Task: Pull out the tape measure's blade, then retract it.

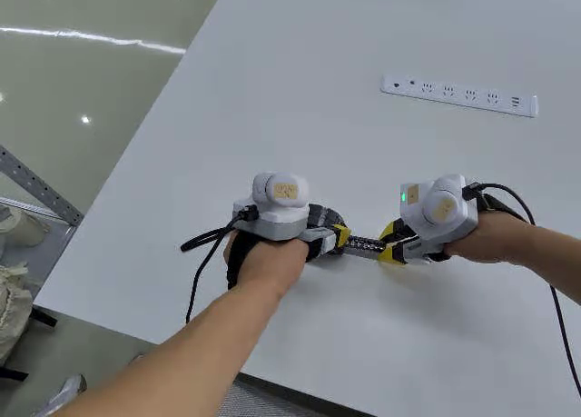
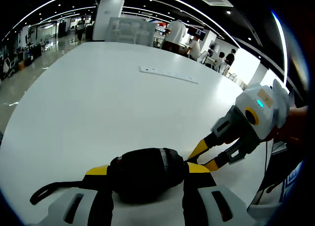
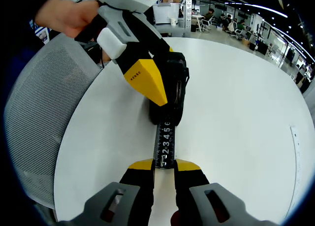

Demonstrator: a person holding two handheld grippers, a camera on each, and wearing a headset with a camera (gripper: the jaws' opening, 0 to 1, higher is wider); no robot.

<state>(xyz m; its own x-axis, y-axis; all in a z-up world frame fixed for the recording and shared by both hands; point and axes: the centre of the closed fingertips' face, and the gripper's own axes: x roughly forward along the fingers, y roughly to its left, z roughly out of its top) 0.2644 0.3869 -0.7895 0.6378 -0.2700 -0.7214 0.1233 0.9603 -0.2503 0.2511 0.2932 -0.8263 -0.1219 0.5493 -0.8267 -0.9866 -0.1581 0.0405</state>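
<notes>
White grippers (image 1: 339, 239) (image 1: 391, 252) — yellow jaws, black cables (image 1: 201, 253)

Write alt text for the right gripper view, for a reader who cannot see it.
The right hand-held gripper pinches the numbered blade, which runs up to the black tape measure case clamped by the left hand-held gripper reaching in from the upper left. A white table lies beneath.

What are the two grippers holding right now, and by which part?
The left gripper clamps the tape measure's black case across its sides. The right gripper pinches the pulled-out blade near its free end.
</notes>
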